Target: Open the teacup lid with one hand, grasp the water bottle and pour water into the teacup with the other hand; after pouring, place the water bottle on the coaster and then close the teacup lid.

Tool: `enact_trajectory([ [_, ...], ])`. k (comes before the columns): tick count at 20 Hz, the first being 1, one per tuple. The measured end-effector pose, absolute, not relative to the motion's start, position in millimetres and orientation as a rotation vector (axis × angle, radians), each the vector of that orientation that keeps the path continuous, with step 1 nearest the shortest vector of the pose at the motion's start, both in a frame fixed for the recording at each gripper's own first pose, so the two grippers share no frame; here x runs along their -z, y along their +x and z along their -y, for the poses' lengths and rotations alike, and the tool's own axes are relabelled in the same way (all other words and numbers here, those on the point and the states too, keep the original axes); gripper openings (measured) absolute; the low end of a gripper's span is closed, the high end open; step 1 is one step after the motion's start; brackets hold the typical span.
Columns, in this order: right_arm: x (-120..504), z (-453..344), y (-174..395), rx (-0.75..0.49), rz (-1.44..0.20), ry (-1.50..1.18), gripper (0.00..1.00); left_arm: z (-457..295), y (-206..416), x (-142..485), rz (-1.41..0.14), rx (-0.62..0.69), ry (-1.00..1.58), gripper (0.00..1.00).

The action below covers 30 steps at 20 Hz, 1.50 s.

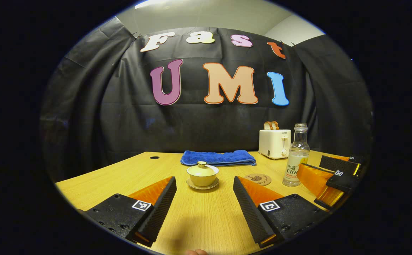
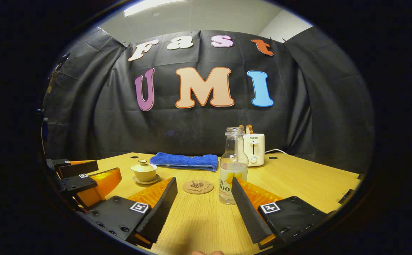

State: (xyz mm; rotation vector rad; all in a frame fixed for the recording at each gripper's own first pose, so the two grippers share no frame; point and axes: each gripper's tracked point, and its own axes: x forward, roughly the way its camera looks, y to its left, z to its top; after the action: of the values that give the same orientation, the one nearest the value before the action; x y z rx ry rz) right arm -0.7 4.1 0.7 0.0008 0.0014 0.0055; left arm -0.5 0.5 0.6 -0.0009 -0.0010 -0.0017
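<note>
The teacup (image 1: 202,175) sits on its little saucer on the worktop (image 1: 198,216), and its lid (image 1: 202,166) is on top, so the cup is not open yet. That means the job has hardly begun.

Just to the right of the teacup, in the left gripper view, lies the round coaster (image 1: 258,179). It has nothing on it. A bit further right of the teacup, past the coaster, stands the water bottle (image 1: 296,156). It stands upright, has no cap, and looks to have some water low down. No water looks poured, though the lid hides the inside of the cup.

Behind the teacup lies a folded blue towel (image 1: 218,158). Behind and to the right of the teacup stands a toaster (image 1: 275,143) with bread in it.

The left claw (image 1: 204,202) is spread wide and holds nothing. It is near the teacup and points at it, but does not touch it. The right claw (image 2: 204,203) is spread wide too and holds nothing. The bottle is near its right finger, and I cannot tell if they touch.

All steps are left, I think: lift the lid, pick up the bottle, pour, set the bottle on the coaster, and close the lid.
</note>
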Motion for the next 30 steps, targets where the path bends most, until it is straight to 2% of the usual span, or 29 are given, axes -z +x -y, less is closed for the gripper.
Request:
enact_trajectory([
  [7,-1.0,-3.9,-0.4,-0.005,-0.001,0.000,0.99,-1.1,-0.7,-0.6,0.000,0.002,-0.001,0.94],
  [17,-0.8,-3.5,-0.1,-0.005,-0.002,0.000,0.95,1.0,13.6,-1.2,0.008,0.025,0.002,0.94],
  [20,-0.1,-2.2,2.3,-0.008,-0.002,0.000,0.97,-2.0,37.2,-1.9,0.013,0.021,0.004,0.95],
  [22,-0.7,8.7,6.0,0.011,0.000,-0.002,0.99,-5.6,58.4,0.4,0.007,0.016,0.004,0.95],
  [24,-0.8,25.6,14.5,0.041,0.000,-0.002,0.96,-8.8,82.0,2.5,-0.003,0.009,0.004,0.95],
  [25,-0.8,35.8,19.3,0.061,0.001,-0.002,0.99,-11.2,93.6,2.2,-0.004,0.001,0.006,0.95],
  [26,-0.8,46.3,23.8,0.079,0.000,-0.003,0.98,-12.1,108.7,1.3,-0.001,-0.003,0.007,0.95],
  [30,-2.3,99.7,40.9,0.178,0.006,-0.007,0.97,-17.1,171.8,20.7,-0.108,-0.038,0.058,0.95],
])
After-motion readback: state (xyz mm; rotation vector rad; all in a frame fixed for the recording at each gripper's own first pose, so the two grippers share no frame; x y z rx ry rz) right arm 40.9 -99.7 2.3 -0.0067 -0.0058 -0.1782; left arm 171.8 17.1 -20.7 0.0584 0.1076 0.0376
